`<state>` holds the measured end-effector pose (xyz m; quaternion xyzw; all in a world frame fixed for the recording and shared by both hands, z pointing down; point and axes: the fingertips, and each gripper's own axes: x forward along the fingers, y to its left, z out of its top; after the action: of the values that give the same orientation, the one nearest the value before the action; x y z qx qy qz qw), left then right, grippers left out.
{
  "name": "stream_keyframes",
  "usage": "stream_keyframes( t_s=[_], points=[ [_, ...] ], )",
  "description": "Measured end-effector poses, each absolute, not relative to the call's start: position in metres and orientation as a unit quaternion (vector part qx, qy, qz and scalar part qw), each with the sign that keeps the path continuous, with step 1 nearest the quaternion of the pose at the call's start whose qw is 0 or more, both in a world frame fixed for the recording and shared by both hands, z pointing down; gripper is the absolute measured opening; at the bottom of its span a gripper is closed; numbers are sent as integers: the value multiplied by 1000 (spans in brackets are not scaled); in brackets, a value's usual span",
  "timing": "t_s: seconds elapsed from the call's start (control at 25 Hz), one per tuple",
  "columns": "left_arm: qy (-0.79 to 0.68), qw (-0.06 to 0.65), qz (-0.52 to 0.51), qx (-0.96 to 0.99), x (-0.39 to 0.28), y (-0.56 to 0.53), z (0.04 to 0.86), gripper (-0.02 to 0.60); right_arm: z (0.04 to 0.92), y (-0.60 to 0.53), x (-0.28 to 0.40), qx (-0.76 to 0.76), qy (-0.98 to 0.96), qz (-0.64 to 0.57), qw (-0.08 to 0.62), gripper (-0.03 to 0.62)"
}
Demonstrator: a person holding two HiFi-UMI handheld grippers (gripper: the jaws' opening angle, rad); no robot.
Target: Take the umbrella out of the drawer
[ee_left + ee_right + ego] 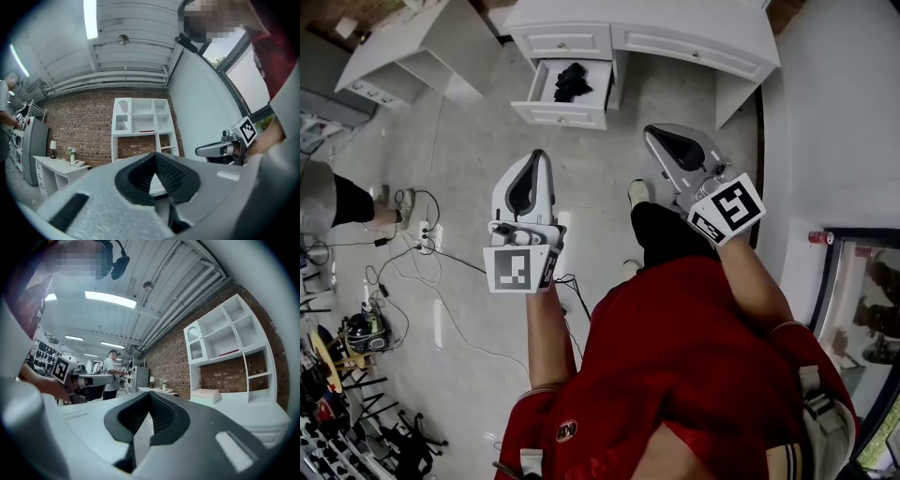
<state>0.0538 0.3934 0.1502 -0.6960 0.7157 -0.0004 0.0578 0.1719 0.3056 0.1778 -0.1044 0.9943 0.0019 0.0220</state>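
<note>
A black folded umbrella (pixel 573 82) lies in the open top drawer (pixel 562 112) of a white desk (pixel 675 33) at the far end of the head view. Both grippers are held level above the floor, well short of the drawer and pointing toward it. My left gripper (pixel 538 155) (pixel 154 154) is shut with nothing between its jaws. My right gripper (pixel 650 130) (pixel 149 393) also has its tips together and holds nothing. Each gripper view shows the other gripper off to the side; neither shows the drawer or the umbrella.
A white shelf unit (pixel 403 47) stands left of the desk. Cables and a power strip (pixel 422 239) trail over the floor at left, beside a bystander's legs (pixel 352 202). A white wall (pixel 834 112) runs along the right, with a red can (pixel 818 237) on a ledge.
</note>
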Motion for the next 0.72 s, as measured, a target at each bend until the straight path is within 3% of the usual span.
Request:
stream_keyframes(
  t_s=[0.72],
  points=[
    [715,20,-58,-696,-108,128,225,8,222,43,13,-95,995,5,2,11]
  ],
)
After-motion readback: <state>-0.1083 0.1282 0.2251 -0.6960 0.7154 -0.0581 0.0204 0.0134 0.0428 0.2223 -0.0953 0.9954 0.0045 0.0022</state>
